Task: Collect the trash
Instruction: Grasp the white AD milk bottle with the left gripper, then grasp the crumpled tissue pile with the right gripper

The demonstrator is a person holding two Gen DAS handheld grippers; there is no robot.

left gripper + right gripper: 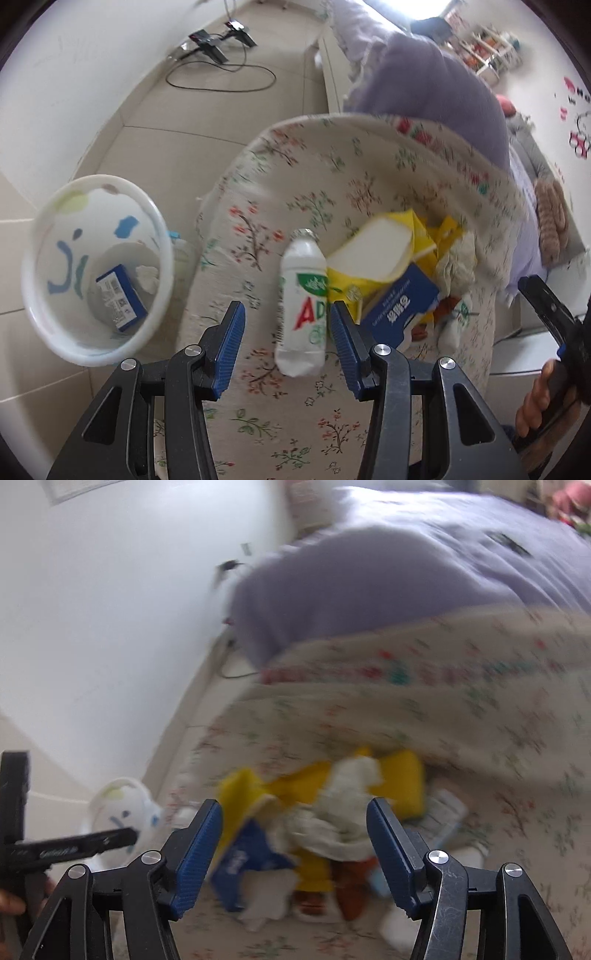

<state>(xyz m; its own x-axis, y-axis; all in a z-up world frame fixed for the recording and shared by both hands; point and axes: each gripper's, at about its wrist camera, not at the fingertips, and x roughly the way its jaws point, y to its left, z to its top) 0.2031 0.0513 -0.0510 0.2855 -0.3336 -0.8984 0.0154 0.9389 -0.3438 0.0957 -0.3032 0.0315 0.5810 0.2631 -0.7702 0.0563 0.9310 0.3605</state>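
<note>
A white plastic bottle [303, 302] with a green and red label lies on the floral quilt [314, 177]. My left gripper [286, 314] is open just above it, its blue pads on either side. To the bottle's right lie a yellow wrapper [373, 254], a blue carton [400, 306] and crumpled tissue [456, 264]. My right gripper [294, 812] is open above that same pile: blue carton [243, 864], tissue [340, 812], yellow wrapper [399, 782]. The right wrist view is blurred. A white trash bin [96, 266] on the floor at left holds a blue box [120, 302] and tissue.
The bed carries a lilac duvet [436, 81] beyond the quilt. A black cable and device [218, 44] lie on the tiled floor. The white wall [110, 609] is to the left. The bin also shows in the right wrist view [122, 808].
</note>
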